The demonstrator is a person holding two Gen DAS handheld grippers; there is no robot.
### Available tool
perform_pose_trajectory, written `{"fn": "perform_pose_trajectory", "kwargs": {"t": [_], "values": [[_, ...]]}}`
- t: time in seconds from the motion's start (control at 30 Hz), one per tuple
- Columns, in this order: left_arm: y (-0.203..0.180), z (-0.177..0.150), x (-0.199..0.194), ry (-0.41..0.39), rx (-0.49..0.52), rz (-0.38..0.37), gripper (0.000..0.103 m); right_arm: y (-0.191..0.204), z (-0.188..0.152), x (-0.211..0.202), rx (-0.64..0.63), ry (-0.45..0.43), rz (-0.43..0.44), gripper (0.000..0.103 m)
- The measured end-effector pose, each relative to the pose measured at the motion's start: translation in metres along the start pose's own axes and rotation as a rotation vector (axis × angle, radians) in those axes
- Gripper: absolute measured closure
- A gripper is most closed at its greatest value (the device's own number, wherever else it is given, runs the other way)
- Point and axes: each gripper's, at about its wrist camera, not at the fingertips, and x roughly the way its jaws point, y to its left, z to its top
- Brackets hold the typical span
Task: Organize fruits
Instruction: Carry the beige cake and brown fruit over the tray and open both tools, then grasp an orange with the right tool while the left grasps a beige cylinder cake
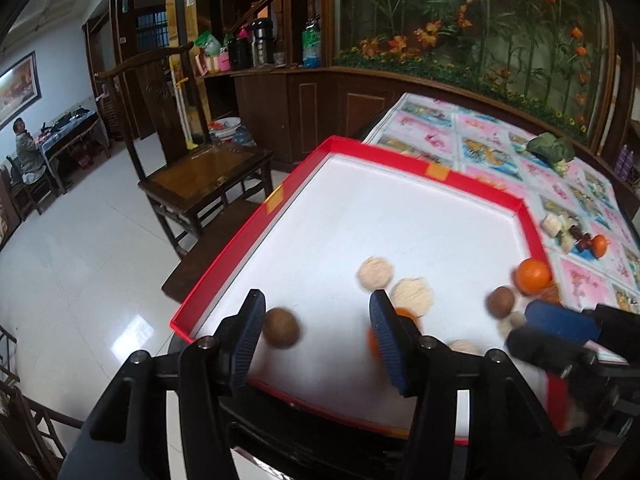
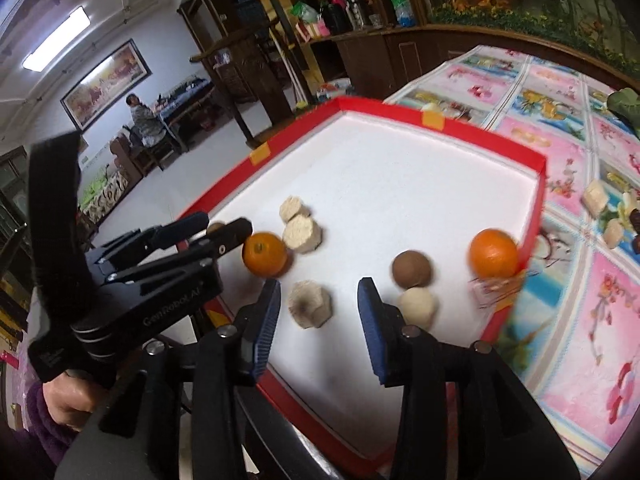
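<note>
A red-rimmed white tray [image 1: 224,256] [image 2: 534,220] holds two oranges, brown balls and beige chunks. My left gripper [image 1: 318,336] [image 2: 218,226] is open over the tray's near left corner. A brown ball [image 1: 282,327] lies between its fingers, close to the left one. An orange [image 1: 408,316] [image 2: 265,254] sits half hidden behind the right finger. My right gripper [image 2: 320,320] [image 1: 560,332] is open, with a beige chunk [image 2: 310,309] lying loose between its fingers. The second orange [image 1: 533,276] [image 2: 494,254] rests against the tray's right rim. Another brown ball [image 2: 412,269] and a pale ball [image 2: 418,306] lie right of the right gripper.
The tray sits on a table with a floral cloth [image 1: 480,140] [image 2: 580,280]. Loose food pieces [image 1: 576,232] and a green vegetable [image 1: 550,148] lie on the cloth. A wooden chair [image 1: 204,172] stands left of the table. A person [image 1: 26,152] sits far off.
</note>
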Motion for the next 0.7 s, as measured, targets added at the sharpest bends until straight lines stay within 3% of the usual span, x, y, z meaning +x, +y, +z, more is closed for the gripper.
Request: {"fn": "perform_pose_trajectory", "kwargs": {"t": [0.1, 0.3, 0.53, 0.7], "values": [[-0.015, 0.005, -0.011, -0.026, 0.023, -0.023, 0.042, -0.021, 0.002, -0.023, 0.022, -0.058, -0.013, 0.058], [-0.065, 0.006, -0.028, -0.045, 0.115, -0.147, 0.038, -0.083, -0.001, -0.056, 0.111, -0.119, -0.114, 0.057], [-0.13, 0.001, -0.029, 0.002, 0.221, -0.289, 0.035, -0.181, -0.019, -0.098, 0.268, -0.125, -0.319, 0.057], [-0.167, -0.002, -0.025, 0.042, 0.267, -0.338, 0.035, -0.231, -0.021, -0.116, 0.342, -0.138, -0.433, 0.057]]}}
